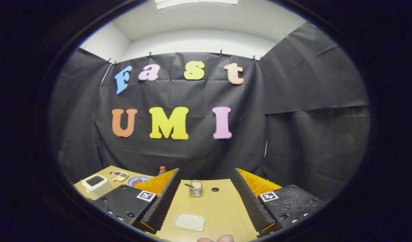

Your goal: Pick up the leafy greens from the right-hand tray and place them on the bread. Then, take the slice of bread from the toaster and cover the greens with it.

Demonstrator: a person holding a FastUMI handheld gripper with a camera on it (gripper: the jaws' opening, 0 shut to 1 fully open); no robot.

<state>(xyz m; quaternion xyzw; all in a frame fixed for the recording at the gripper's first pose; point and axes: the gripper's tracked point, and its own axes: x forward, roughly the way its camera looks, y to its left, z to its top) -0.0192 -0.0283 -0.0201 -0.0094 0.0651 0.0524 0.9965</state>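
Hovering high over the desk (222, 205), the tongs (204, 191) are gaping wide, holding nothing. Off to their left are sitting the toaster (95, 184), sectioned tray (119, 175) and plate (137, 181); I'd judge swinging left comes before lowering.

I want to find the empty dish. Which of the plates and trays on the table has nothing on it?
The white tray between the open gripper's fingers looks bare. The divided tray and blue plate beyond the toaster both hold food.
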